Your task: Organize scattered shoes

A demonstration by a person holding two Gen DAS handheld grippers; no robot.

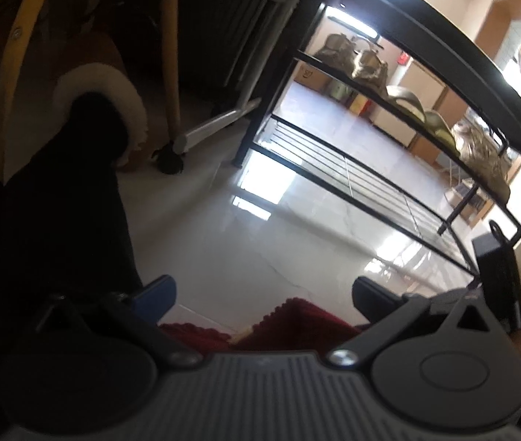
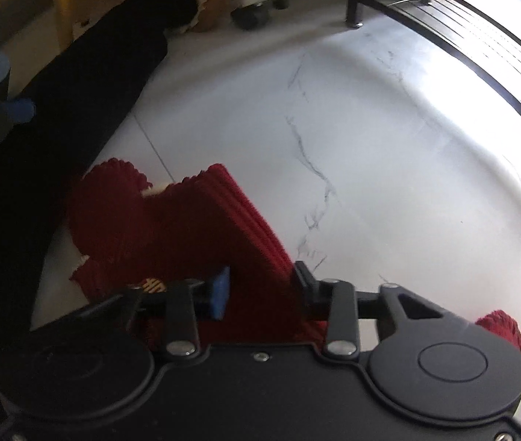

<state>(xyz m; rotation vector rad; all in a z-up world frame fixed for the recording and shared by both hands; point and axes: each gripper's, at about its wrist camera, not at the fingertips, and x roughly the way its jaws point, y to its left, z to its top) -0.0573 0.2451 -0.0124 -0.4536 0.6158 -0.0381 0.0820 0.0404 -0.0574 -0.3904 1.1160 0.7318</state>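
Observation:
A pair of red ribbed slippers lies on the white marble floor. My right gripper [image 2: 262, 288] points steeply down and is shut on the raised upper of one red slipper [image 2: 223, 228], with the blue pad on its left and the black pad on its right. The other red slipper [image 2: 106, 191] lies just to its left. My left gripper [image 1: 264, 296] stands open above the floor, nothing between its fingers, with the red slippers [image 1: 297, 323] showing just below it. The black shoe rack [image 1: 444, 36] stands ahead, with tan shoes [image 1: 367, 62] and olive slippers [image 1: 418, 110] on its middle shelf.
A person's leg in black trousers [image 2: 76, 92] with a fleece-lined brown boot [image 1: 106, 84] stretches along the left. A white wheeled stand [image 1: 216, 125] and a yellow wooden leg [image 1: 170, 55] stand behind. The rack's lowest shelf [image 1: 352, 172] holds nothing.

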